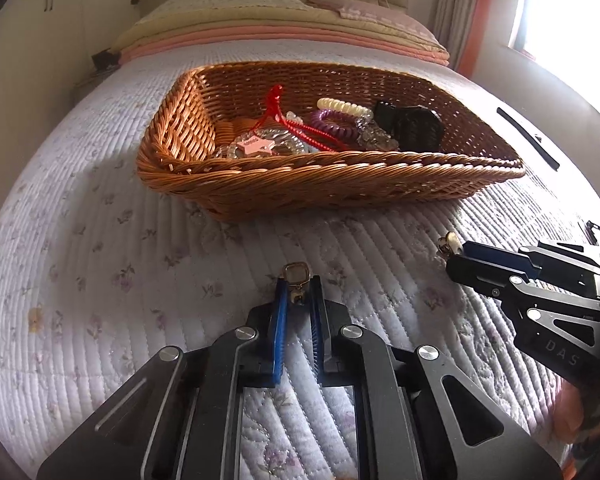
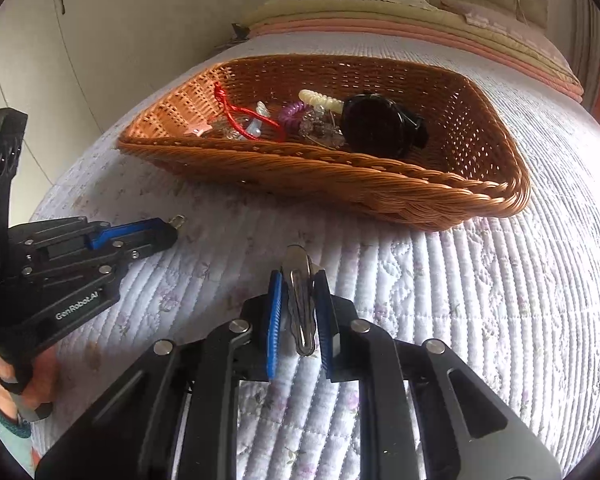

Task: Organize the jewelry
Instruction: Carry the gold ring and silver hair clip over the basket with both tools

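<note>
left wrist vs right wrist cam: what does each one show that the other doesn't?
Left wrist only: the bright window at the upper right, and the small gold clasp seen close between the left gripper fingers.

Right wrist only: the silver hair clip seen along its length in the right gripper, and the closet doors at the left.

Both: the wicker basket holding a black watch, red cord and spiral hair ties, on the quilted bedspread.

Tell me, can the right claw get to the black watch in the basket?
Probably not yet: the right claw is shut on a metal hair clip. The way to the black watch in the basket looks clear.
</note>
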`<state>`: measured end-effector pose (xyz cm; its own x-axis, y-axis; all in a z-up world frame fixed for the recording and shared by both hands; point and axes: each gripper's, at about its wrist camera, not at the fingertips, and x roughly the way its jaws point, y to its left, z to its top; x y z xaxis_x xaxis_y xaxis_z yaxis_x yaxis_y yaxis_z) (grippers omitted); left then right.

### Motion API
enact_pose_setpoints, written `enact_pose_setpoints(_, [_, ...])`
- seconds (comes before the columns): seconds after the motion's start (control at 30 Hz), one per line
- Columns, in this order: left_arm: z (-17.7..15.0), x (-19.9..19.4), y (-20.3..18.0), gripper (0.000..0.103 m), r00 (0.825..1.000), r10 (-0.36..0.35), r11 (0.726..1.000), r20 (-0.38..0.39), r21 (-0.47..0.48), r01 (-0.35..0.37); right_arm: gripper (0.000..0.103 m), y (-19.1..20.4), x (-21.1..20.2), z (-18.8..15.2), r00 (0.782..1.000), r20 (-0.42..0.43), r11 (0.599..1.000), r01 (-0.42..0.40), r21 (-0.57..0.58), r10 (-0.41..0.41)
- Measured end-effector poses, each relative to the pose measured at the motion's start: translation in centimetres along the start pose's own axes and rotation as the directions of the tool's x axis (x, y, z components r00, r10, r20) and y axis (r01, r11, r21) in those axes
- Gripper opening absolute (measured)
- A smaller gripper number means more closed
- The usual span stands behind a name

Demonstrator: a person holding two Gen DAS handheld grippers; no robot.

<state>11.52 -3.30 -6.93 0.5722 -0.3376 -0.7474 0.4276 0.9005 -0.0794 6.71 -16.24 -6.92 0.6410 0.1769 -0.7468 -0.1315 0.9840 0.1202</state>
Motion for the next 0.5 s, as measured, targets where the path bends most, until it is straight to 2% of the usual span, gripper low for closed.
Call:
enact_pose_setpoints(0.3, [-1.3,-5.0,-1.1,0.009,0.988,-0.098,0.995,0.119,0.041,0.093,0.014,0.3,-3.8,-1.4,0.998,0.057,0.999,-0.036,-0.004,0.036])
enact_pose_setpoints(0.5, [0.9,-9.6,-1.7,0.009,0.958,-0.134,0.991,0.253,0.05,0.125,0.014,0.1,-8.9,1.0,0.983,0.182,0.999,-0.039,0.0,0.038])
